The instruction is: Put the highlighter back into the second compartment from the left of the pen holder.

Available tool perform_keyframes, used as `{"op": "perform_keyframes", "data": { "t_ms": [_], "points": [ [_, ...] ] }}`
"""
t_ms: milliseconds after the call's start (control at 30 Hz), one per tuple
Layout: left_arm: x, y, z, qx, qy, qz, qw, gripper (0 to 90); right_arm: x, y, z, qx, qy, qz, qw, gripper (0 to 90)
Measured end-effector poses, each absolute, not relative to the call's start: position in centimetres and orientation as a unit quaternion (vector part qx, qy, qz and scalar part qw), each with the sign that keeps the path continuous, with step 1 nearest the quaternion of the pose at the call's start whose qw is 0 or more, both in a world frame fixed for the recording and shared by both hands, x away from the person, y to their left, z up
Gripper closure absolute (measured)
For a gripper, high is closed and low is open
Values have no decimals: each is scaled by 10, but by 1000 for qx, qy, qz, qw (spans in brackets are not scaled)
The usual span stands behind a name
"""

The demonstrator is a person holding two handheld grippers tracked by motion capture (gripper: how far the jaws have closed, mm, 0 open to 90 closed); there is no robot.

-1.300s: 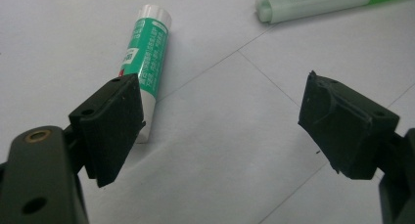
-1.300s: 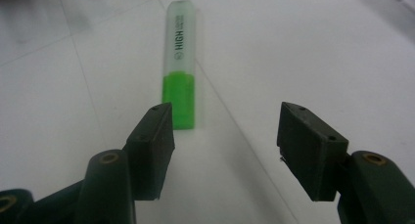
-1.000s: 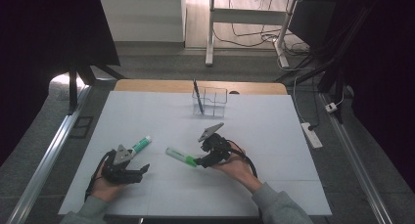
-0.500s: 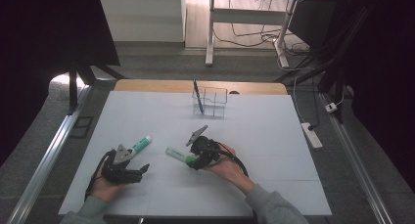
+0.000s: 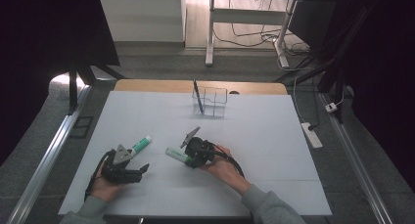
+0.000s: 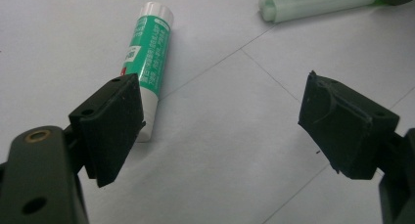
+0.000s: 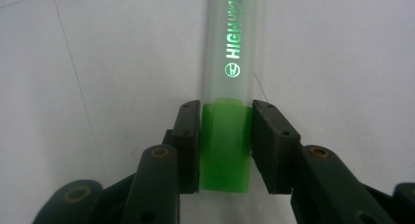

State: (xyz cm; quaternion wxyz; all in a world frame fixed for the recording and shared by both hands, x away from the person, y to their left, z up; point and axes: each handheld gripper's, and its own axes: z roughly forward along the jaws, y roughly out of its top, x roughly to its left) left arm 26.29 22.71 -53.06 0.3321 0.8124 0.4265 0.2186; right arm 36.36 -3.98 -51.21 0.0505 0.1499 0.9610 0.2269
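- Between the jaws of the right gripper (image 7: 226, 141) sits a highlighter (image 7: 229, 77), clamped at its bright green end, with both jaws pressed against its sides.
- Ahead of those jaws, the highlighter's pale, frosted barrel runs straight away from them, green lettering along it, lying on the white table (image 7: 98, 62).
- From the high view, the right gripper (image 5: 188, 155) points toward the person's left, and the highlighter (image 5: 175, 154) sticks out past it on that side.
- Behind the gripper, the person's right hand (image 5: 222, 163) holds it, a grey sleeve (image 5: 266, 204) following.
- Left of the highlighter, the left gripper (image 6: 222, 131) rests with its jaws wide apart and nothing between them.
- Just beyond its left jaw lies a green and white tube (image 6: 149, 62), its lower end hidden behind that jaw; whether they touch cannot be told.
- Further out, well ahead of both grippers, a clear holder (image 5: 211, 101) stands near the table's far edge with a dark pen (image 5: 196, 94) leaning in it.
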Motion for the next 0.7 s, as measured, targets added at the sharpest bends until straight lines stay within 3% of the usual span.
{"op": "perform_keyframes", "data": {
  "t_ms": [400,700],
  "points": [
    [263,227,-530,812,427,219,332,162,366,-47,-507,148,961,232,38,671],
    [263,227,-530,812,426,221,333,163,360,-88,-491,163,949,269,30,671]
  ]
}}
